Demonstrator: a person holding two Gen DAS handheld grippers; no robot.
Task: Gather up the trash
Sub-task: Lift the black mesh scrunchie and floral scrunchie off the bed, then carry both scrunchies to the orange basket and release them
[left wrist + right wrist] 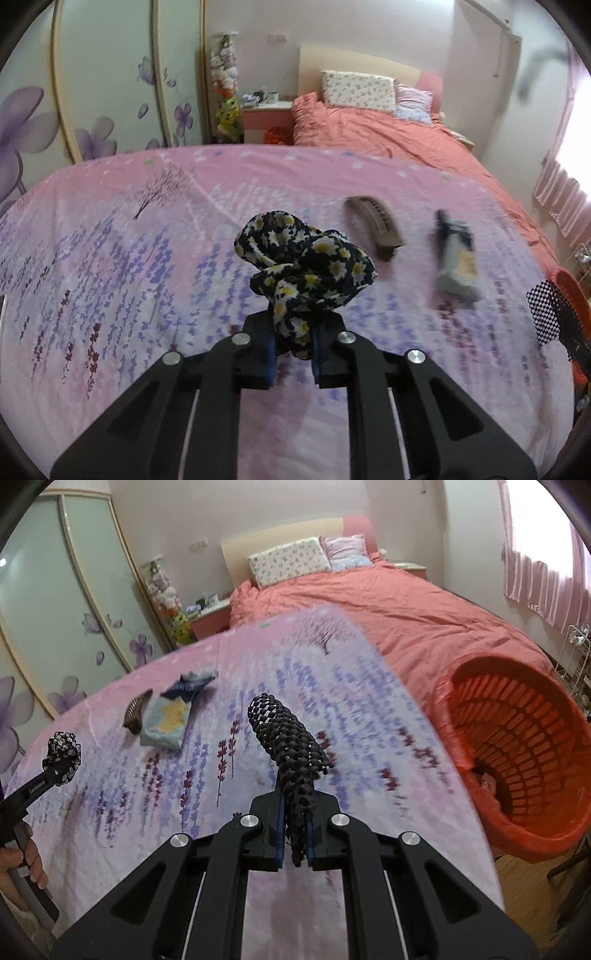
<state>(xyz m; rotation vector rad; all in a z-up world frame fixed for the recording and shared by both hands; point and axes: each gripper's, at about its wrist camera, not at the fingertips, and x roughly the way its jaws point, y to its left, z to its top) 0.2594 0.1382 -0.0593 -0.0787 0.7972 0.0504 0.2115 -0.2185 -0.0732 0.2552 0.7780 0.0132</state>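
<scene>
Trash items lie on and above a pink lavender-print sheet (pixel 155 812), and the red basket (pixel 517 738), the largest landmark, stands off the sheet's right edge, on the floor beside the coral-covered bed (pixel 424 620). Something pale lies at the basket's bottom; what it is cannot be told.

Two pieces sit on the sheet, well away from the basket on its left: a flattened pale-blue wrapper (pixel 168 723) and, just beside it on the side farther from the basket, a brown comb (pixel 136 712). Neither is touched by a gripper.

Right gripper (pixel 295 834): jaws pressed together on the lower end of a black-and-white checked fabric roll (pixel 284 734), which stands up clear of the sheet, nearer to the basket than any other item.

Left gripper (pixel 293 349): jaws pinching the bottom of a black scrunchie with daisy print (pixel 306 266), also held off the sheet, far left of the basket. A hand (pixel 20 864) grips the handle.

Step in hand, as judged: both pickups are complete and the carry to the basket is starting. The next move calls for bringing each gripper over the basket's open mouth, the right one first because it is nearer, then spreading the jaws so the fabric drops inside the rim. Soft cloth may cling to the pads.
</scene>
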